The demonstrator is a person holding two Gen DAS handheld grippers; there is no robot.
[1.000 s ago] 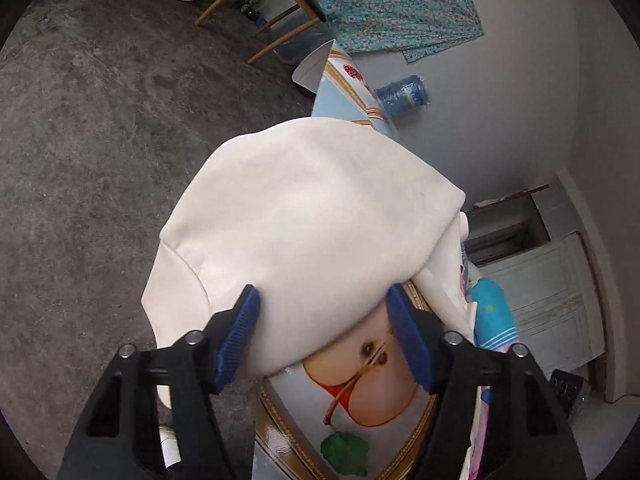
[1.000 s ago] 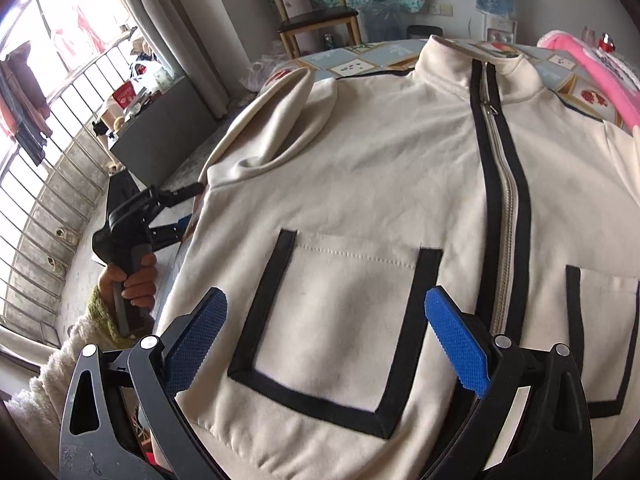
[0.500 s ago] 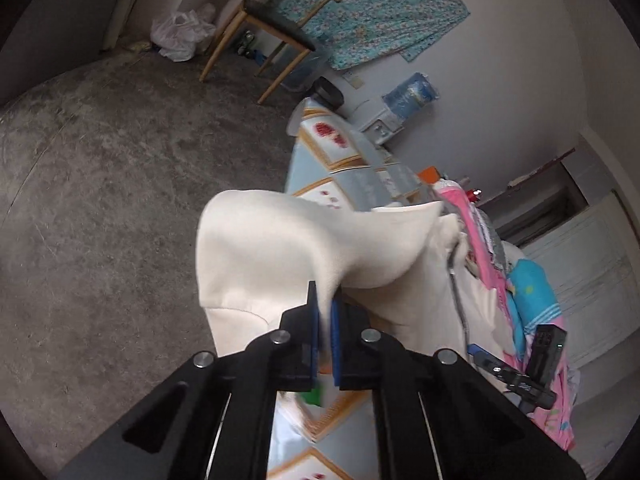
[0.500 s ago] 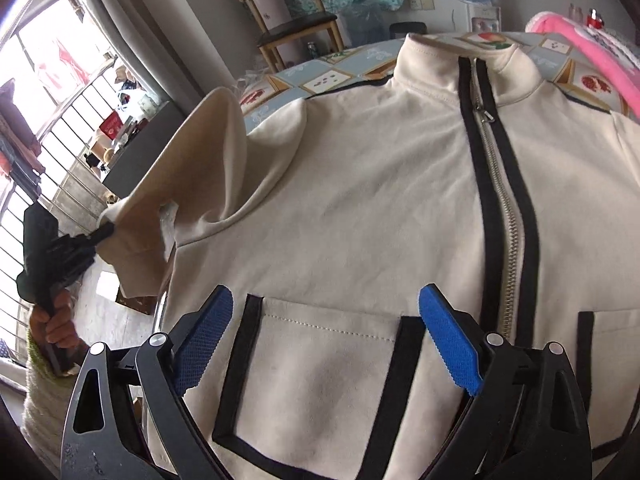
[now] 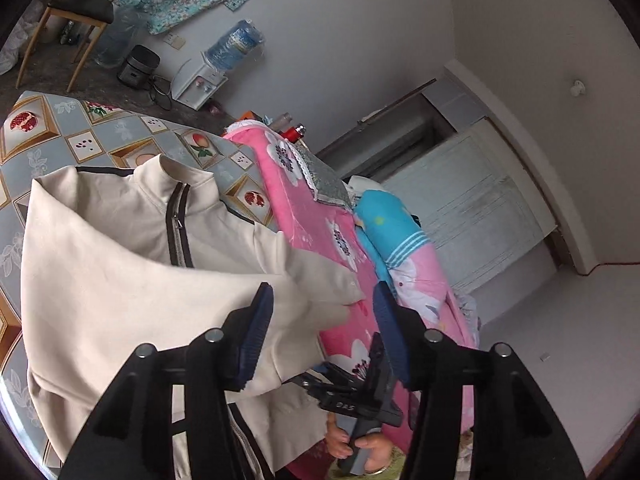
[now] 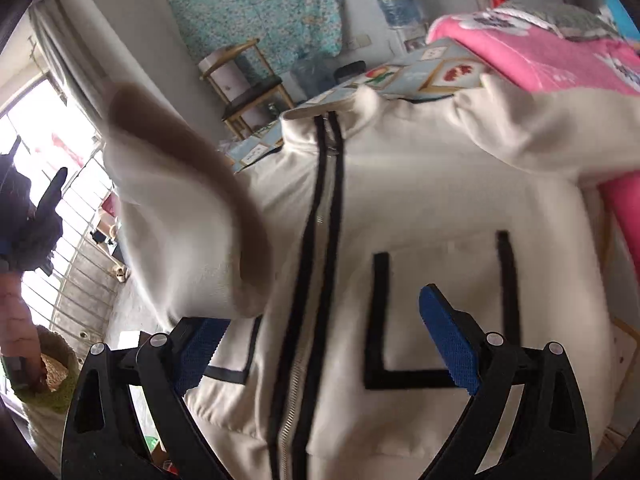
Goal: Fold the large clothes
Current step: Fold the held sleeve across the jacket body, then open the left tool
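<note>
Lying front-up on worktop point(image 5: 36, 160): cream zip jacket point(image 6: 420, 200); soft, limp, light. Left sleeve point(image 6: 180, 208) airborne at nine o'clock. Left gripper point(image 5: 322, 320) fingers opening, empty; right gripper point(image 6: 320, 340) fingers wide. Grasp at cuffs, hem.

left gripper point(image 5: 322, 330) raised, jaws opening, pads clear of cloth; right gripper point(image 6: 324, 346) angled down, jaws spread wide, empty.

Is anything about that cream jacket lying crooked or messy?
Yes. The cream jacket lies flat, zipped, but its sleeve is up in the air, flung across its front rather than folded flat, and looks motion-blurred.
</note>
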